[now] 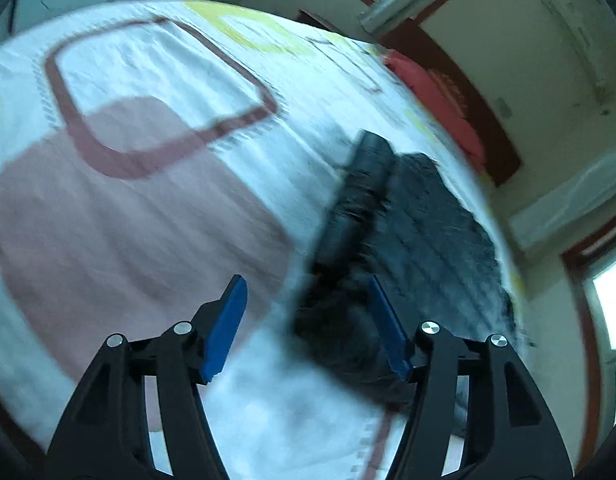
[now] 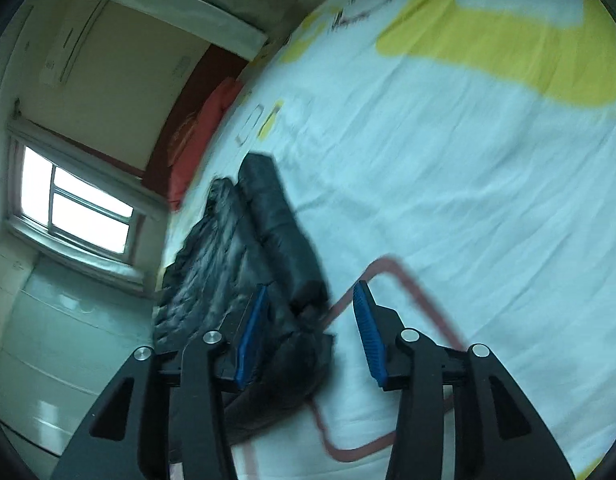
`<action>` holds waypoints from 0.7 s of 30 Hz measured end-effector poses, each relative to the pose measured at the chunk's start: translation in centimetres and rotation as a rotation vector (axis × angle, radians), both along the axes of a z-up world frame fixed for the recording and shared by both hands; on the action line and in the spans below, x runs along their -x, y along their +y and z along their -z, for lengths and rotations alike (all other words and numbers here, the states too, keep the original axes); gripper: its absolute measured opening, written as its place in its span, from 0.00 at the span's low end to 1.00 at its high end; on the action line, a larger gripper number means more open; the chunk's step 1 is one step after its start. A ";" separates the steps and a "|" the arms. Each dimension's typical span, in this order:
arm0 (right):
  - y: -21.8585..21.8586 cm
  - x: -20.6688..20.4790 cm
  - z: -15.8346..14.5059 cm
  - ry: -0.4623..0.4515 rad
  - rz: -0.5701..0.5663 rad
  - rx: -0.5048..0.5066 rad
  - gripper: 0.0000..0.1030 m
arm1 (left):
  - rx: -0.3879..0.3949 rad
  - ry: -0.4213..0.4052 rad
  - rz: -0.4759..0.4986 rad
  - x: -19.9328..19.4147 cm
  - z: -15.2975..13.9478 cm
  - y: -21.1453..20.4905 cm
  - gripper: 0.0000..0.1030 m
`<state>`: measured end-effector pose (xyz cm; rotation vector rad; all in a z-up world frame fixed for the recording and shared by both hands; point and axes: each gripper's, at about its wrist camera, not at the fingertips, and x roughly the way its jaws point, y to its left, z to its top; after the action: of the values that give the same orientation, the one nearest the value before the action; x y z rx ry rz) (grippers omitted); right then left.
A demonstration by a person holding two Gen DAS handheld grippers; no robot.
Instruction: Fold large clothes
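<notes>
A black padded jacket (image 1: 408,232) lies on the bed near its edge, one sleeve laid lengthwise along its top. It also shows in the right wrist view (image 2: 243,264). My left gripper (image 1: 308,328) is open and empty, held above the jacket's near end, its right finger over the dark cloth. My right gripper (image 2: 312,332) is open and empty, above the jacket's near end, its left finger over the cloth. Both views are blurred by motion.
The bed sheet (image 1: 155,184) is white with pink, dark red and yellow shapes; it also shows in the right wrist view (image 2: 468,168). A red pillow (image 1: 440,92) lies by the dark headboard. A window (image 2: 75,204) and walls lie beyond the bed's edge.
</notes>
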<state>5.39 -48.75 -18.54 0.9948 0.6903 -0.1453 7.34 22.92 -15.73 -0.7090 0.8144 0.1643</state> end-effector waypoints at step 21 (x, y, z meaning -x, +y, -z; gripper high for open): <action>20.3 -9.8 -7.2 0.052 -0.451 0.744 0.43 | -0.587 -0.086 0.317 -6.8 -6.1 -17.3 0.60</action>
<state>15.24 -28.43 -11.37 0.1143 0.8054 -0.0237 14.11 5.59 -9.60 -0.0314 0.7352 0.0783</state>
